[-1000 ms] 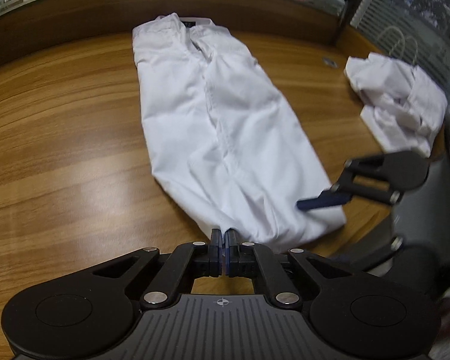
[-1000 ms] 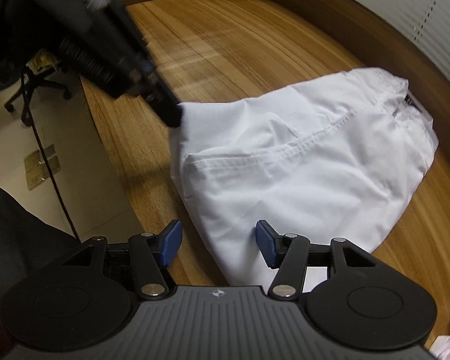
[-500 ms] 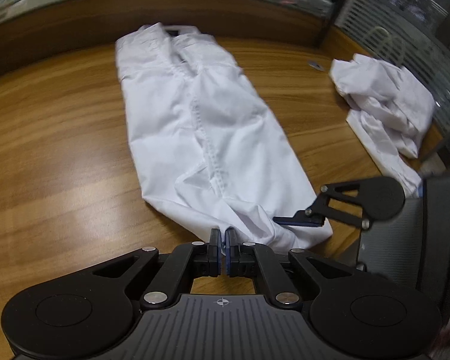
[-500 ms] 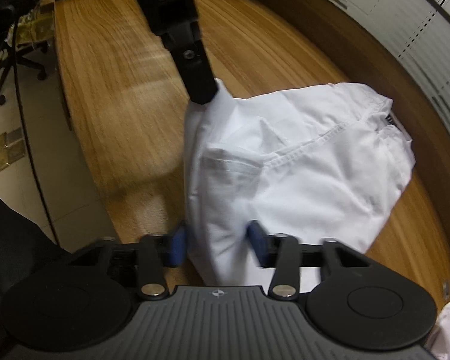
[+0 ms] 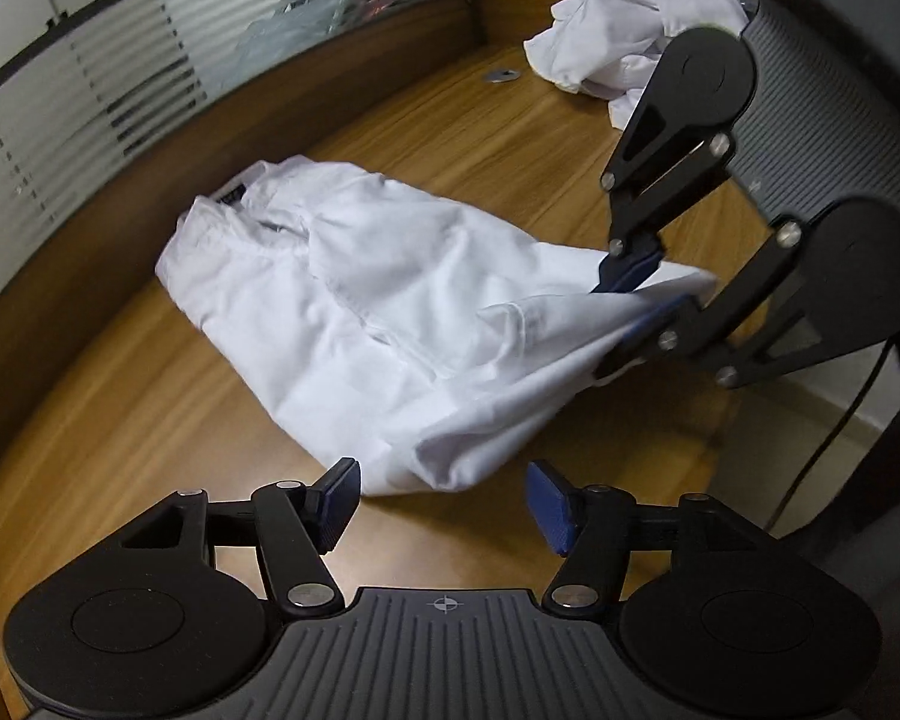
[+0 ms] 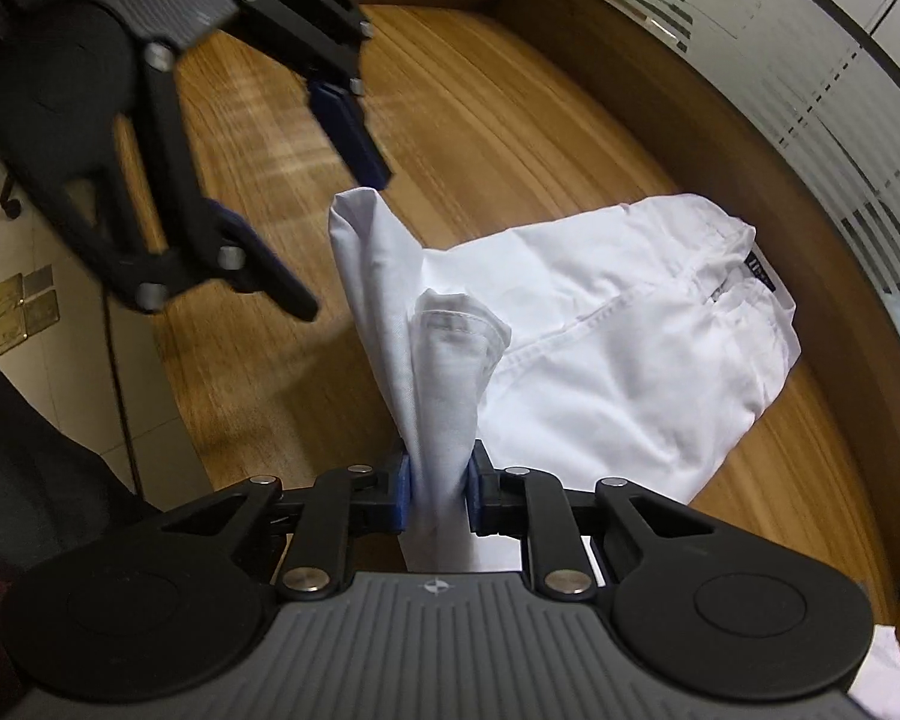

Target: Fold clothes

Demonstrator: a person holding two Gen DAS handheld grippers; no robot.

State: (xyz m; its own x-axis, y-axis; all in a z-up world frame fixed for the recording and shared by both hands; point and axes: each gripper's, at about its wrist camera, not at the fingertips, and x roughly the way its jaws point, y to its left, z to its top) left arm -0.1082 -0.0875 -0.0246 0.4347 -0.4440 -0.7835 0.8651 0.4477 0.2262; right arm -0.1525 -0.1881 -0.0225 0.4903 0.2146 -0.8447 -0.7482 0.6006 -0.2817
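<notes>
opening left jaws, trousers [image 5: 390, 312] released

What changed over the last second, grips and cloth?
The left gripper let go of the white trousers; its jaws are opening, nothing between them. The right gripper closed on the hem end and lifted it. The waistband stayed on the wooden table; the crumpled white garment stayed put.
</notes>
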